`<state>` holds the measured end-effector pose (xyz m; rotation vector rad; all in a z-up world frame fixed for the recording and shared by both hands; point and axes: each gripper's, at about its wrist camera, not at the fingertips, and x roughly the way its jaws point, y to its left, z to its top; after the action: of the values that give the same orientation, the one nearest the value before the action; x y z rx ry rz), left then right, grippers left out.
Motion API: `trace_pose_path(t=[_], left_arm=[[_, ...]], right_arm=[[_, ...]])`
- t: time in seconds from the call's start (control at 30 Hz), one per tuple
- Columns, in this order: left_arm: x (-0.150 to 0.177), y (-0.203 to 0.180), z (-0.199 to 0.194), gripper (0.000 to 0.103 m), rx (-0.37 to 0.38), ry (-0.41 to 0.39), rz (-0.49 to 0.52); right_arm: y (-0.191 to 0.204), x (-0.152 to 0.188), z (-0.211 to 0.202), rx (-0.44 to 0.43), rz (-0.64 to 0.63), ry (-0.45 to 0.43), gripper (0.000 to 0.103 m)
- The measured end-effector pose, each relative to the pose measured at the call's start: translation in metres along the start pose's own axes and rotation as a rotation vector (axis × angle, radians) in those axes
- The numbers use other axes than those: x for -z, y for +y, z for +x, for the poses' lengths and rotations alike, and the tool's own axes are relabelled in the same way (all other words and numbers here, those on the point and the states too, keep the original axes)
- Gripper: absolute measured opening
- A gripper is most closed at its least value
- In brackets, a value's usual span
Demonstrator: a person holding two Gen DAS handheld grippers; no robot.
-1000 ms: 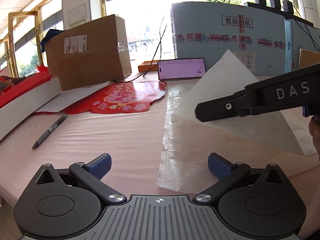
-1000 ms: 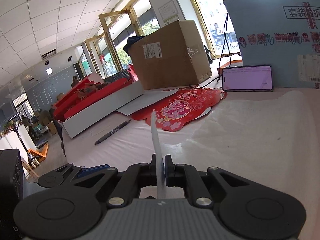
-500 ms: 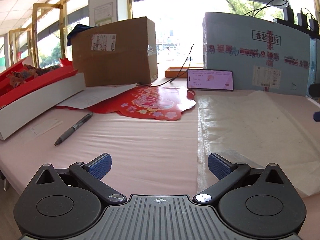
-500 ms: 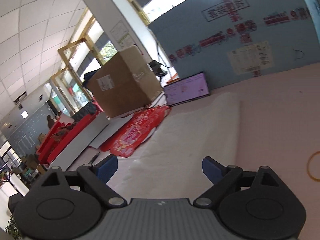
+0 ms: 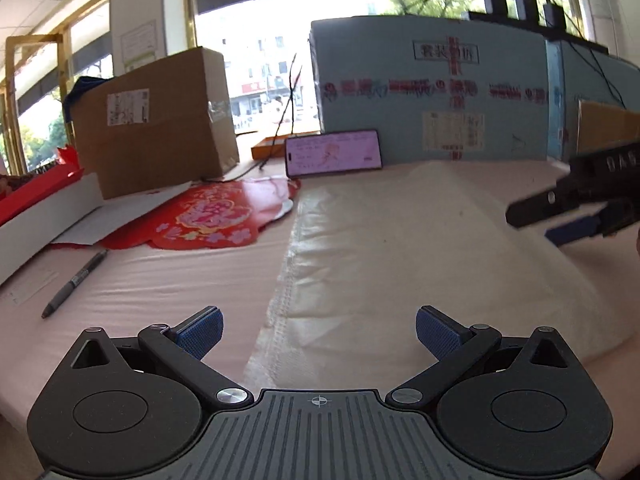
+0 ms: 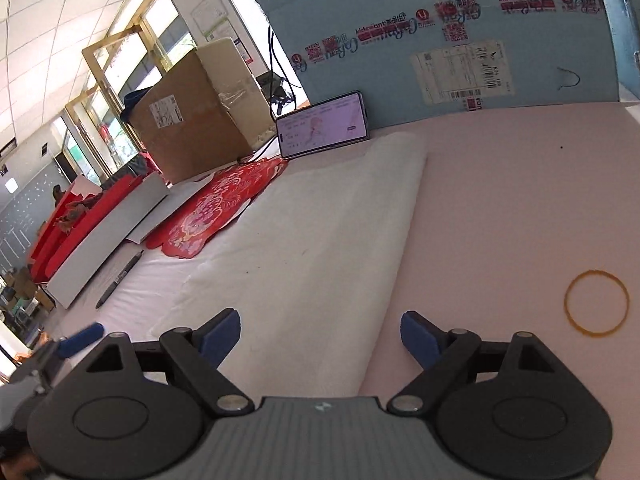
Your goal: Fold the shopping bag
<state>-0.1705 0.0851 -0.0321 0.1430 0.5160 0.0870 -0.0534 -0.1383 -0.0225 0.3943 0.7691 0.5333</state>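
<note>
Left wrist view: the white bag (image 5: 400,248) lies folded on the table (image 5: 160,292); left gripper (image 5: 318,330) and right gripper (image 6: 320,334) both have jaws wide apart, holding nothing.

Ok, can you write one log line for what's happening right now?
left gripper: open, empty | right gripper: open, empty | shopping bag: white, lying on table, folded over | phone: propped behind bag

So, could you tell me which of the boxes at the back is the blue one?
The wide blue box behind the phone; the other box is brown.
</note>
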Motion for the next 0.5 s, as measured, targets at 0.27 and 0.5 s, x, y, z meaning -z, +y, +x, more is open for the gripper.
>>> trace_pose_path(t=[0.27,0.5], left_arm=[[0.01,0.013,0.003,0.103,0.06,0.007,-0.093],[0.01,0.014,0.004,0.103,0.069,0.003,-0.104]], right_arm=[[-0.051,-0.046,0.037,-0.13,0.156,0.03,0.089],[-0.085,-0.09,0.074,-0.221,0.296,0.042,0.088]])
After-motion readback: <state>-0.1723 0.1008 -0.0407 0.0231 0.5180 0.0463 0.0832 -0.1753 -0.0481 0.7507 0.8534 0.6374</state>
